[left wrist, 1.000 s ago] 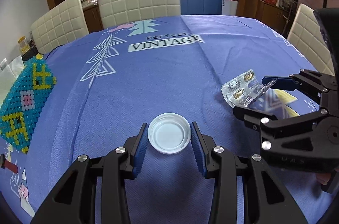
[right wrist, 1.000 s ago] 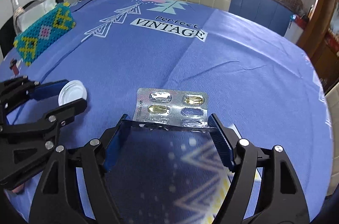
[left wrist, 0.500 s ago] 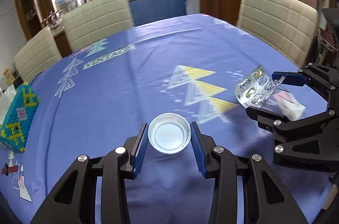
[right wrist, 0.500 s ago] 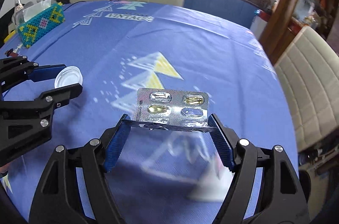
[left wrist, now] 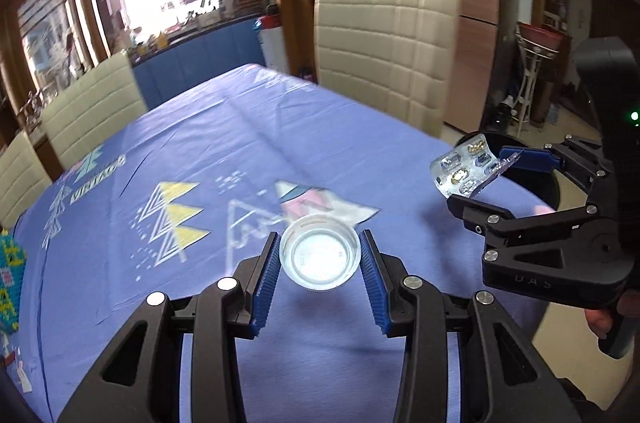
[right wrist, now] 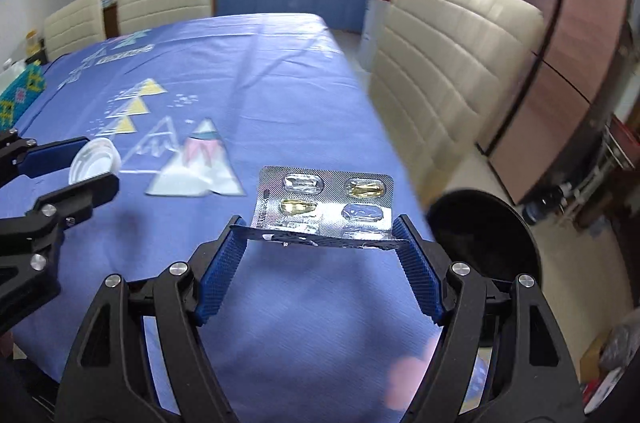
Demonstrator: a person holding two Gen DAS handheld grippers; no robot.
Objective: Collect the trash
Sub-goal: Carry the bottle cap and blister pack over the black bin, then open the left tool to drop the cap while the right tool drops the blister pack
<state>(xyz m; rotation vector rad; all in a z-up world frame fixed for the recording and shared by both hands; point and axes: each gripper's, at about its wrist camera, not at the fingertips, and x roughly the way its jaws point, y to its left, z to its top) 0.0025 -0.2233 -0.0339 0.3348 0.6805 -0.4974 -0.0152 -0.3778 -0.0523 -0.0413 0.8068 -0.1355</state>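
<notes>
Two grippers hold trash: left gripper a cap, right gripper a blister pack

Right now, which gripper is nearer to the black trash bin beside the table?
Right. The right gripper, shut on the blister pack, is close beside the black bin at the table edge. The left gripper, holding the white lid, is farther in over the tablecloth.
</notes>
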